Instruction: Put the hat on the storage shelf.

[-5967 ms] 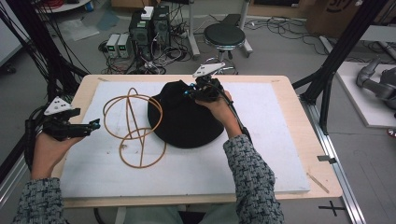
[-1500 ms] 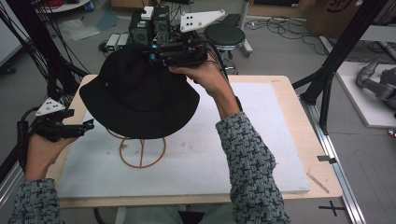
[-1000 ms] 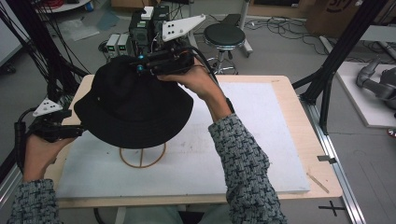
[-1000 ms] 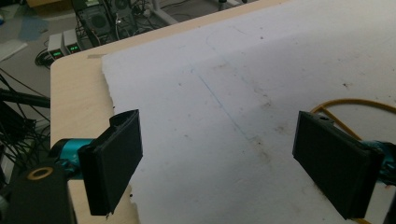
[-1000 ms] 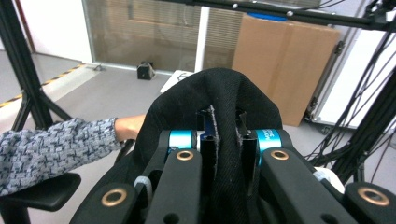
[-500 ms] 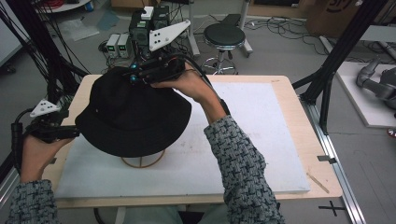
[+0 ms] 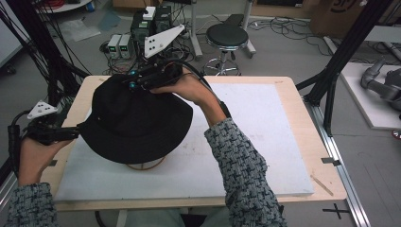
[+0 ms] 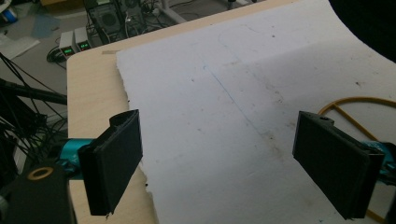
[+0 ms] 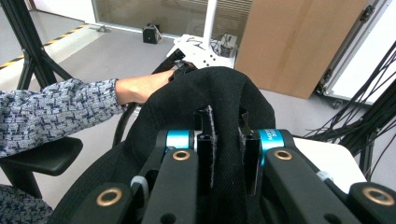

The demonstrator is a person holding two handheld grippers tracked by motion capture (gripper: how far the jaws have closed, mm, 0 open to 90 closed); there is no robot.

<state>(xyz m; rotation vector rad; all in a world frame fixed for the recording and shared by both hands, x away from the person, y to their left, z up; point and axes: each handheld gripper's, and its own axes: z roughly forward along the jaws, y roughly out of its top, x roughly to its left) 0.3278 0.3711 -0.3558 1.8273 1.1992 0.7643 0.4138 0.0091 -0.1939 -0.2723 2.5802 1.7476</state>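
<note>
A black bucket hat (image 7: 137, 125) sits over a wire hat stand, whose yellow-brown base ring (image 7: 144, 165) peeks out below the brim. My right gripper (image 7: 138, 83) is at the hat's far top edge, shut on a fold of its fabric. In the right gripper view the jaws (image 9: 226, 140) pinch the black cloth of the hat (image 9: 210, 93). My left gripper (image 7: 66, 135) hovers at the table's left edge, just beside the brim, with its jaws open and nothing between them (image 8: 222, 126). In the left gripper view the stand's wire (image 8: 355, 100) and a corner of the hat (image 8: 369, 23) show.
A white foam mat (image 7: 265, 123) covers most of the wooden table (image 7: 293, 90). Behind the table stand a round stool (image 7: 227, 35) and electronics boxes (image 7: 120, 45) with cables. Black frame posts (image 7: 338, 71) rise at the right and left.
The right gripper has brought the hat down and toward the person, so the hat now covers the stand's wire loops. The left gripper has stayed where it was.
</note>
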